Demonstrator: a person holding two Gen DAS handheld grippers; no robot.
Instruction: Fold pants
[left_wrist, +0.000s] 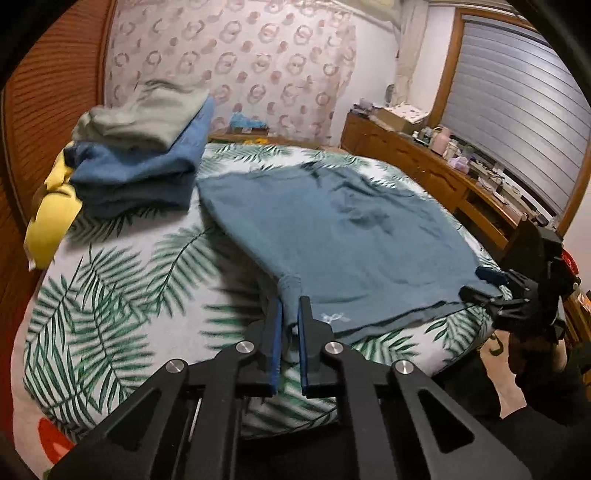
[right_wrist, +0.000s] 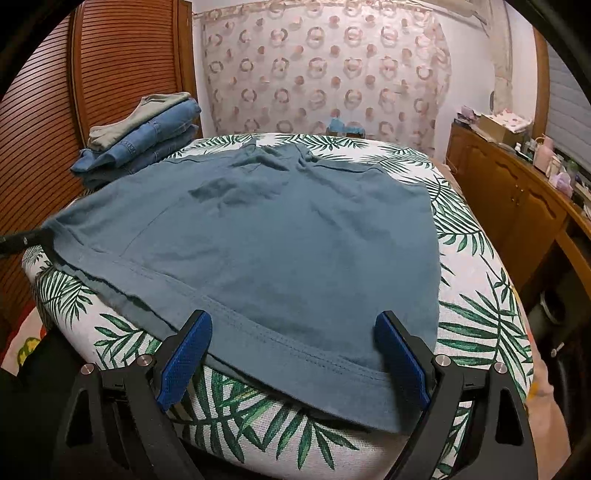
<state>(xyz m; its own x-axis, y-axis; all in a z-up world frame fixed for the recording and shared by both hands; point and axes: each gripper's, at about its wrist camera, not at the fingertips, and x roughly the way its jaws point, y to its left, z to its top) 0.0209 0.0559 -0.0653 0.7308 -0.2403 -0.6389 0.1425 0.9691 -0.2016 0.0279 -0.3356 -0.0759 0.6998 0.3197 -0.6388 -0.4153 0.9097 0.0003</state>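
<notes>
Teal-blue pants (left_wrist: 343, 236) lie spread flat on a leaf-print bed (left_wrist: 122, 295); they also fill the middle of the right wrist view (right_wrist: 277, 236). My left gripper (left_wrist: 290, 306) is shut on a bunched corner of the pants at their near hem. My right gripper (right_wrist: 293, 328) is open, its blue pads on either side of the near hem, which lies between them. In the left wrist view the right gripper (left_wrist: 480, 284) sits at the pants' right hem corner. The left gripper's tip (right_wrist: 22, 240) shows at the pants' left corner.
A stack of folded clothes, grey on blue denim (left_wrist: 147, 155), sits at the bed's far left, with a yellow item (left_wrist: 55, 218) beside it. A wooden dresser (left_wrist: 443, 173) with clutter runs along the right. A slatted wooden wardrobe (right_wrist: 92, 74) stands on the left.
</notes>
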